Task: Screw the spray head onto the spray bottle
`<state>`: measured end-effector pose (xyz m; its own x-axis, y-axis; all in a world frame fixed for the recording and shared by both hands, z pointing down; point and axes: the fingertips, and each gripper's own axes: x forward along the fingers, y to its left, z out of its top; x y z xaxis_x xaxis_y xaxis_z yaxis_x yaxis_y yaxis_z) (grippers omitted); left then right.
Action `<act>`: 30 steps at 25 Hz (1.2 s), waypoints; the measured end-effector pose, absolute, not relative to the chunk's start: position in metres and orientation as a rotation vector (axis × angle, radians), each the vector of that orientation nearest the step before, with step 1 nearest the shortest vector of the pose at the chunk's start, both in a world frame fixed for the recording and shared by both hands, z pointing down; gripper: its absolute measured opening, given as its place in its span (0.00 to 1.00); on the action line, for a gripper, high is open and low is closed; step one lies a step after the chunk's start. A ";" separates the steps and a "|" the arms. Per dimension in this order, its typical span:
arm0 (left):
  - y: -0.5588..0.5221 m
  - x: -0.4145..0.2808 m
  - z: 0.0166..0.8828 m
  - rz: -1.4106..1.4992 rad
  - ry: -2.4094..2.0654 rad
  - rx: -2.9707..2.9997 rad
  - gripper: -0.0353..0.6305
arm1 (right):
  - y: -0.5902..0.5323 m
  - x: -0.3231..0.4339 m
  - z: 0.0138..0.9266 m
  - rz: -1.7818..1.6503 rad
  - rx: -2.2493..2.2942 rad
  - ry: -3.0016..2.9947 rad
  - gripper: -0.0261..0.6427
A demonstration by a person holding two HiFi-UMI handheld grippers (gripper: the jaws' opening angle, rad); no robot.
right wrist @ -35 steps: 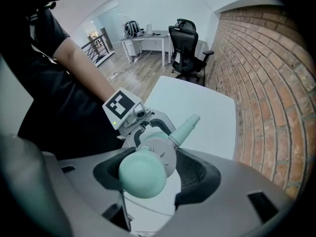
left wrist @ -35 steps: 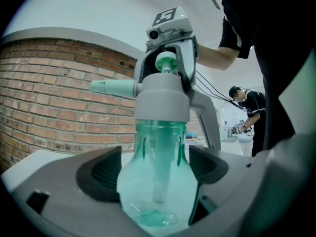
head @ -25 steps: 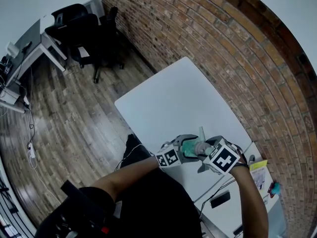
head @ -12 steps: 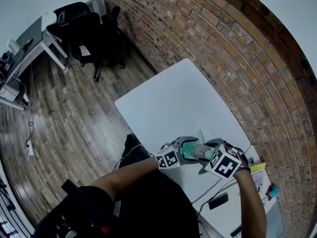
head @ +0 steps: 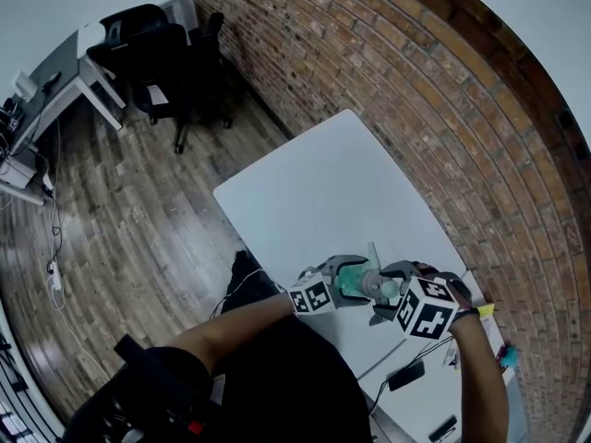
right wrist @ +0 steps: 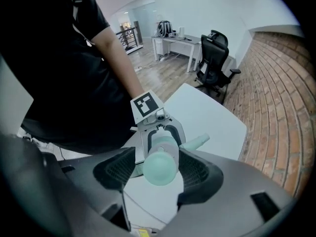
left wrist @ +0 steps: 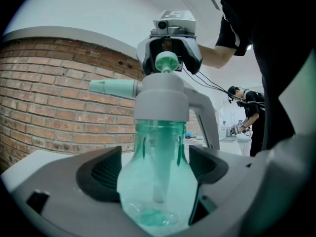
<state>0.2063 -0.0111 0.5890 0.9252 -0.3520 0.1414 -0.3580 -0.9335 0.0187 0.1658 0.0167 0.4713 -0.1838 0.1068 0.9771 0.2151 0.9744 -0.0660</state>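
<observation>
While the left gripper (left wrist: 154,169) clamps the teal spray bottle (left wrist: 158,186) by its belly, the body can't spin, so that's the counter-hold. Bottle stands upright at the near end of the white table (head: 314,192); can't tell if its base rests there. Spray head (left wrist: 160,95) sits on the neck, nozzle out sideways, collar looks seated. Right gripper (right wrist: 155,169) hangs nose-down over it, jaws apart, straddling the round pump knob (right wrist: 160,167). Pads don't look pressed on, so no torque now, I'd judge. Brick wall (head: 416,90) runs beyond the table, black office chair (head: 157,53) far off.
</observation>
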 end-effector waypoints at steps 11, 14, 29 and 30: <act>-0.013 0.206 0.583 0.203 -0.557 3.051 0.68 | 0.012 0.171 0.477 -0.399 -0.397 -1.693 0.43; -0.012 0.206 0.587 0.203 -0.555 3.039 0.68 | 0.009 0.172 0.476 -0.429 -0.425 -1.672 0.43; -0.012 0.206 0.588 0.206 -0.562 3.040 0.68 | 0.012 0.182 0.483 -0.500 -0.582 -1.547 0.43; -0.012 0.206 0.588 0.207 -0.560 3.039 0.68 | 0.014 0.179 0.481 -0.468 -0.569 -1.573 0.43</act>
<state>0.2063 -0.0117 0.5881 0.9259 -0.3514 0.1388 -0.3573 -0.9338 0.0194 0.1789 0.0141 0.4814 -0.0404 0.0796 0.9960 0.6116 0.7902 -0.0384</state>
